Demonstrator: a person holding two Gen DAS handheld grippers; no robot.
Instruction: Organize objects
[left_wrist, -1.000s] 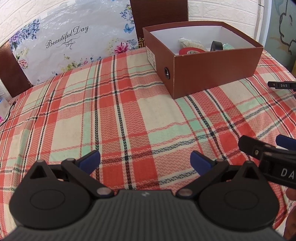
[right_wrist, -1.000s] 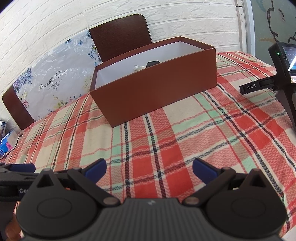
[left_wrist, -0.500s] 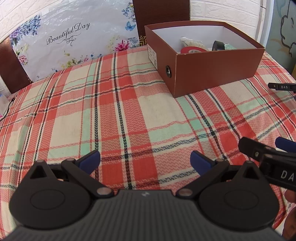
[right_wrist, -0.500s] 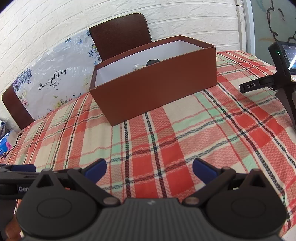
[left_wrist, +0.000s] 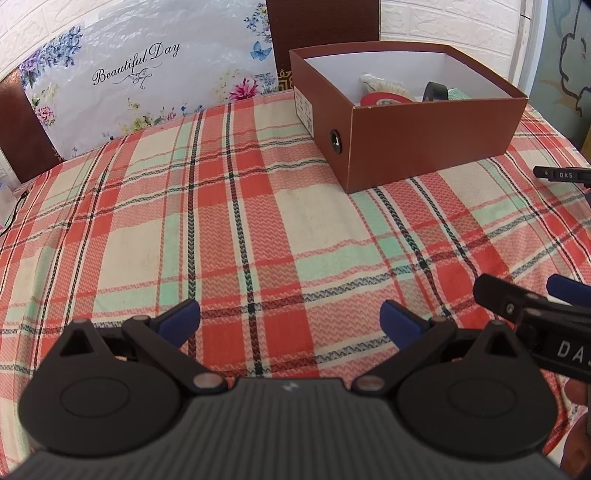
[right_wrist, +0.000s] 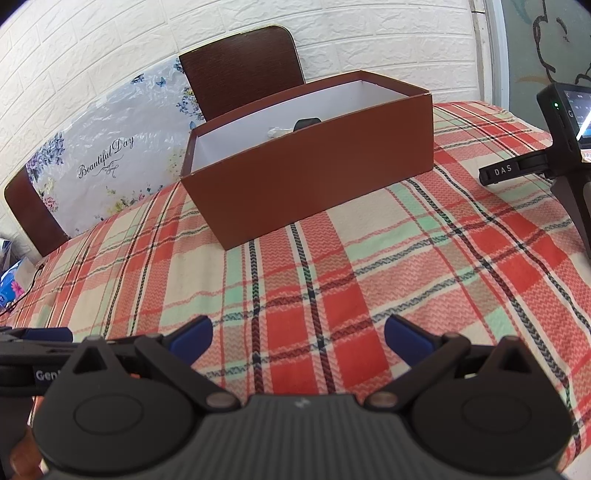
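Note:
A brown open box (left_wrist: 424, 140) stands at the far right of the plaid tablecloth (left_wrist: 229, 229). Inside it I see a red round thing (left_wrist: 382, 99), a white cloth-like thing (left_wrist: 380, 83) and a black thing (left_wrist: 436, 90). In the right wrist view the box (right_wrist: 314, 184) is straight ahead, and only the black thing (right_wrist: 306, 123) shows above its rim. My left gripper (left_wrist: 290, 319) is open and empty over the cloth near the front edge. My right gripper (right_wrist: 297, 336) is open and empty; it also shows in the left wrist view (left_wrist: 535, 306) at the right.
Two dark wooden chairs (right_wrist: 243, 70) stand behind the table against a white brick wall. A floral "Beautiful Day" plastic sheet (left_wrist: 140, 85) leans at the back left. A black device on a stand (right_wrist: 569, 147) with a "DAS" arm stands at the right edge.
Both grippers stay open and empty. The left wrist view has tilted up slightly, so the box and backdrop sit a little lower in frame. The right view has barely shifted.

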